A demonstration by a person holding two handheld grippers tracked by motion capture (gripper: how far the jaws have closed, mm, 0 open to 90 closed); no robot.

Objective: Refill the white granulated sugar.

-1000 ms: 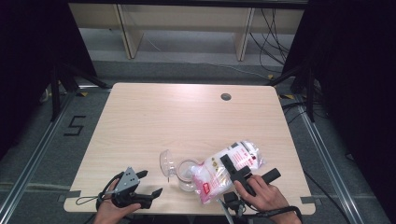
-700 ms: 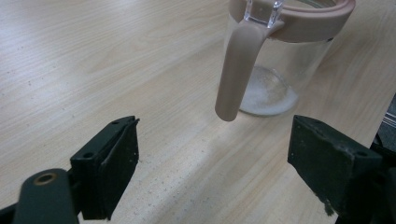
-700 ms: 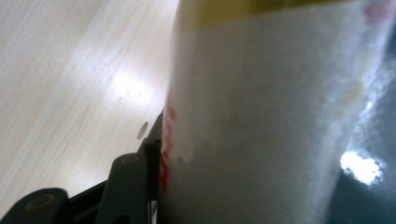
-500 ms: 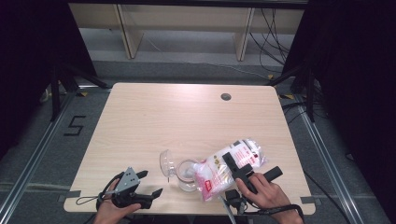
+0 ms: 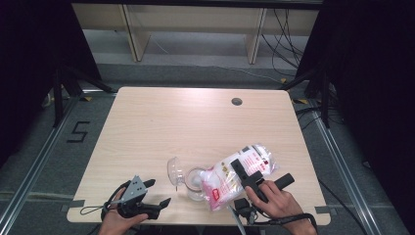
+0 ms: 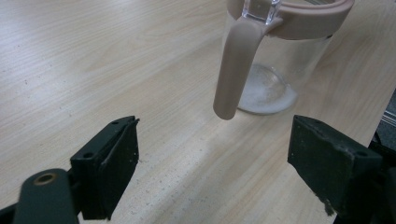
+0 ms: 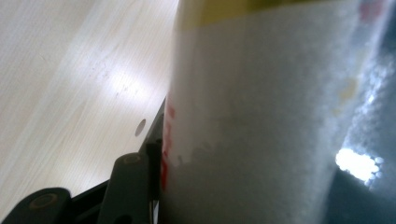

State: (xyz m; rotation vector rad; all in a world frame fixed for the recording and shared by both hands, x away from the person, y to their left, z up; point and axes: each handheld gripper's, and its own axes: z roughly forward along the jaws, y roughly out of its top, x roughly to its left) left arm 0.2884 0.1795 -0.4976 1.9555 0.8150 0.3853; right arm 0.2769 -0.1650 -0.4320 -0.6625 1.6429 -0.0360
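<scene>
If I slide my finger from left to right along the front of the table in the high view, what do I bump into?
Left tool → clear jar → white bag, gripped by the right tool.

Left tool [image 6: 212, 172] jaws wide apart, jar [image 6: 275, 51] ahead on table [image 6: 93, 60].

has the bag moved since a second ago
No. The bag lies tipped over the jar near the table's front edge in the high view, just as before, held in the right gripper.
</scene>
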